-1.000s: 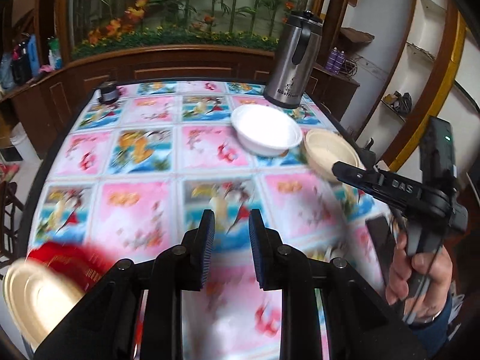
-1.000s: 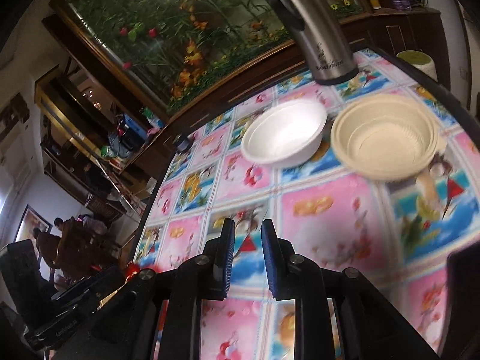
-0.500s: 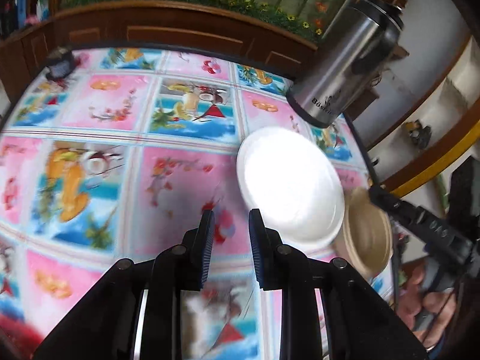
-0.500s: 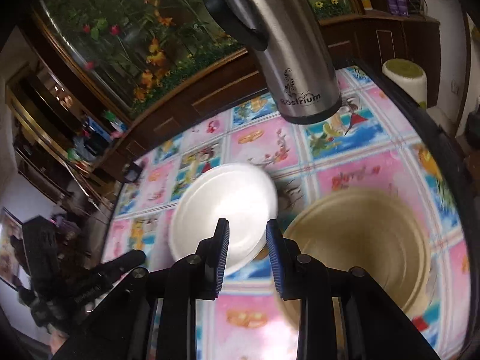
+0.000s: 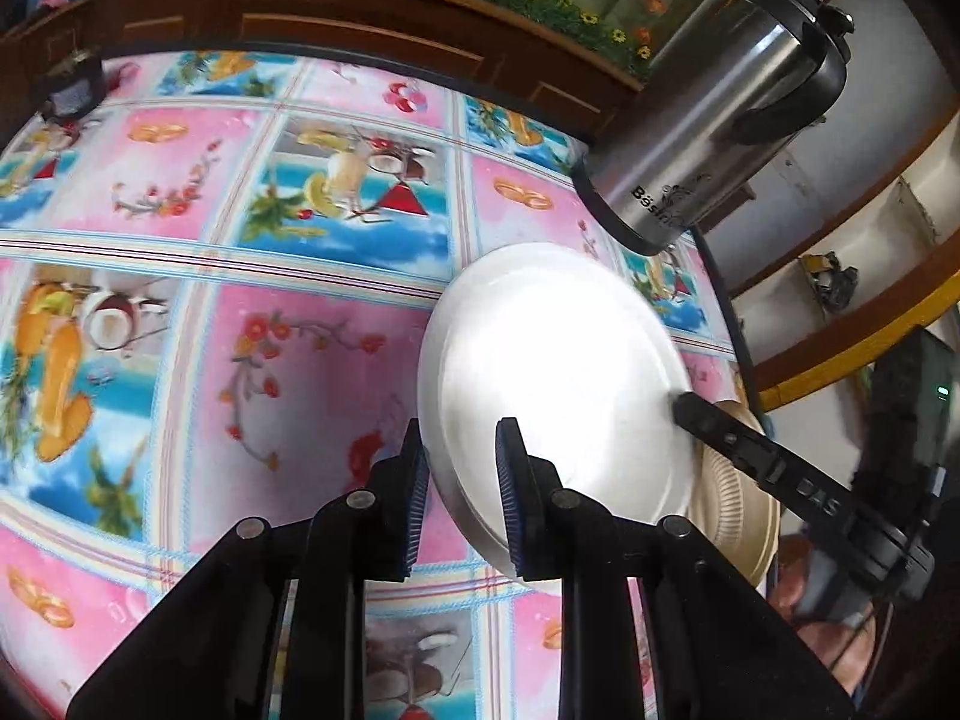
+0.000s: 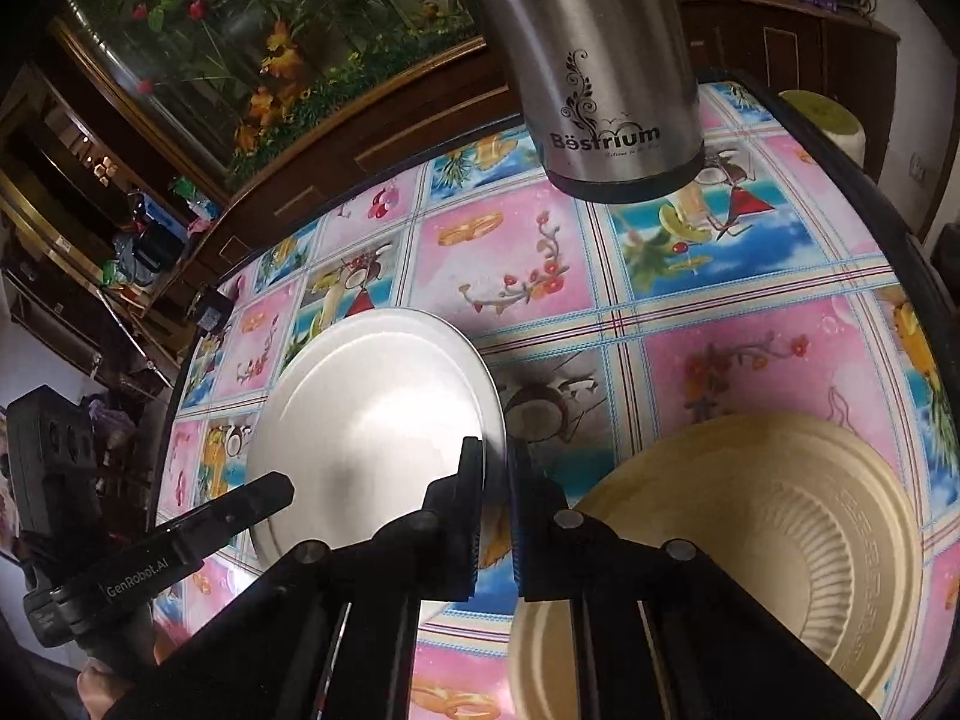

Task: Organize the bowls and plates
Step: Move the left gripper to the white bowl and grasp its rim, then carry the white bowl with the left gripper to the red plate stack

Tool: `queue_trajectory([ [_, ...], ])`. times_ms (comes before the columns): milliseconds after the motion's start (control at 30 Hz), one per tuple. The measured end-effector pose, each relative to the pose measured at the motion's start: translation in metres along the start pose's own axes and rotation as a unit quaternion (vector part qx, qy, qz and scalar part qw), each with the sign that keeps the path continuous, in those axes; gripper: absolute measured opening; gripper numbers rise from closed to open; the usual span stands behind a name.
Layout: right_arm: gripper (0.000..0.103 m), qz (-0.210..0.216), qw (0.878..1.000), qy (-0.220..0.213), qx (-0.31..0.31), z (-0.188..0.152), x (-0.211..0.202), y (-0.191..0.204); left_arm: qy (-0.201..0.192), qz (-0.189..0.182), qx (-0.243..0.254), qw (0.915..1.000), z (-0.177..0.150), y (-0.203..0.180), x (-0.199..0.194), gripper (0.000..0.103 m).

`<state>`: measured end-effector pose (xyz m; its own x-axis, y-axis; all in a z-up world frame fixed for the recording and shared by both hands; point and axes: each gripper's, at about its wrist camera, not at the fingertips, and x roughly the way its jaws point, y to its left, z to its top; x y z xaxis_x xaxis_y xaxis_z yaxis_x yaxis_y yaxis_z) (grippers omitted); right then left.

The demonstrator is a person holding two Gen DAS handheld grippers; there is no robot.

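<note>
Covering the whole table, a fruit-print tablecloth (image 5: 300,360). At its far edge, upright, a steel vacuum jug (image 6: 600,60). Nearer, at the right, a ribbed beige bowl (image 6: 780,540); just left of it, a white bowl (image 6: 372,420). Clamped on the white bowl's right rim, jaws just closed: right gripper (image 6: 495,450). Astride its near-left rim, jaws nearly closed, pad contact unclear: left gripper (image 5: 459,438).

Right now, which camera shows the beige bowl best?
The right wrist view: the beige bowl fills the lower right, with its ribbed inside and most of its rim visible. In the left wrist view only a sliver shows, behind the white bowl and the right gripper.
</note>
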<state>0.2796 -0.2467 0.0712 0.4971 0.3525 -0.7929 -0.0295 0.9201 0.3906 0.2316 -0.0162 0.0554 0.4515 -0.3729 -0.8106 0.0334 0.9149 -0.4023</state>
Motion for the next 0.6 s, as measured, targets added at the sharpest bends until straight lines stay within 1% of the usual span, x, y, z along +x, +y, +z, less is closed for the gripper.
queue_trajectory([
  [67, 0.008, 0.003, 1.0, -0.006, 0.001, -0.006, -0.009, 0.005, -0.006, -0.003, -0.004, 1.0, 0.0, 0.001, -0.009, 0.019],
  [167, 0.008, 0.015, 1.0, -0.011, 0.001, -0.018, -0.024, 0.013, -0.016, 0.004, -0.001, 0.9999, -0.006, -0.001, -0.027, 0.019],
  [233, 0.008, 0.022, 1.0, -0.014, 0.004, -0.025, -0.033, 0.017, -0.025, 0.015, 0.006, 0.9996, -0.013, -0.005, -0.041, 0.019],
  [300, 0.008, 0.025, 1.0, -0.019, 0.004, -0.036, -0.044, 0.022, -0.032, 0.011, 0.01, 0.9994, -0.025, -0.009, -0.056, 0.019],
  [367, 0.008, 0.031, 0.999, -0.029, 0.003, -0.049, -0.059, 0.027, -0.04, 0.023, 0.021, 0.9987, -0.038, -0.012, -0.069, 0.019],
  [533, 0.008, 0.053, 0.998, -0.044, 0.001, -0.083, -0.091, 0.035, -0.047, 0.014, 0.031, 0.9983, -0.073, -0.008, -0.095, 0.019],
  [600, 0.008, 0.06, 0.997, -0.049, 0.001, -0.099, -0.101, 0.037, -0.05, 0.017, 0.038, 0.9979, -0.086, -0.007, -0.103, 0.019],
])
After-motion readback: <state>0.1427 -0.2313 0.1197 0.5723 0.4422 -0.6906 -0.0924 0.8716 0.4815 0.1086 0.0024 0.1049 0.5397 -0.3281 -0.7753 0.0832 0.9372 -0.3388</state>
